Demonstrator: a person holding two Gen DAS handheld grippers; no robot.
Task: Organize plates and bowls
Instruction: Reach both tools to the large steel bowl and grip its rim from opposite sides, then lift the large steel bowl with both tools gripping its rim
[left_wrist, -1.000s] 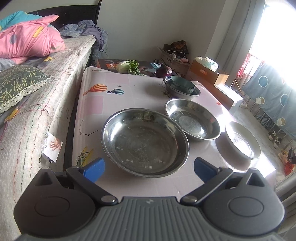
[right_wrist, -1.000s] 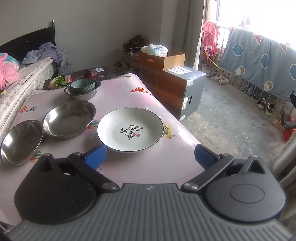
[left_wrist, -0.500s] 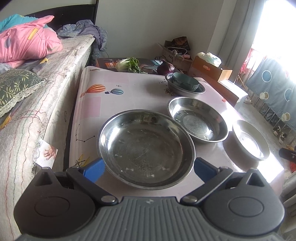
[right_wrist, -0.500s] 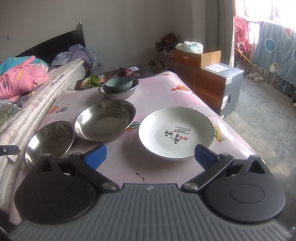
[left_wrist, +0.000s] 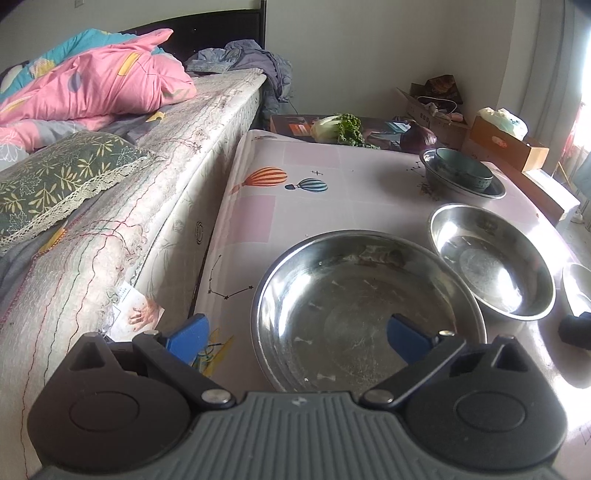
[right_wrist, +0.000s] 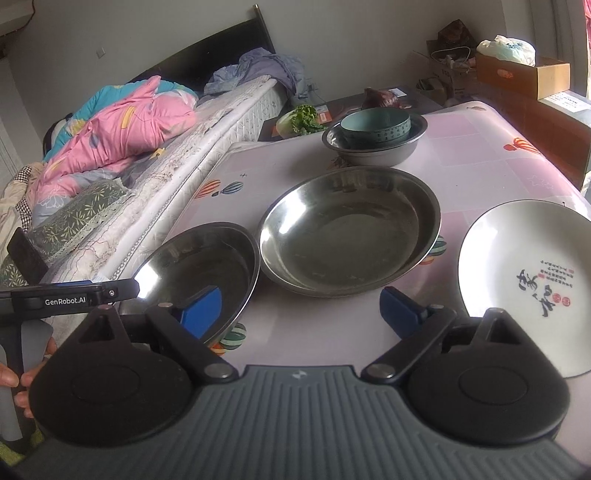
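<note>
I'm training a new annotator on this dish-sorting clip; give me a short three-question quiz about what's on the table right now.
1. True or false: the teal bowl sits inside a steel bowl.
2. Multiple choice: which dish bears printed characters? A the white plate; B the large steel basin; C the middle steel basin.
3. Fill in: the left gripper straddles the near-left rim of the ____ steel basin.

Key: 1 true. 2 A. 3 large.
</note>
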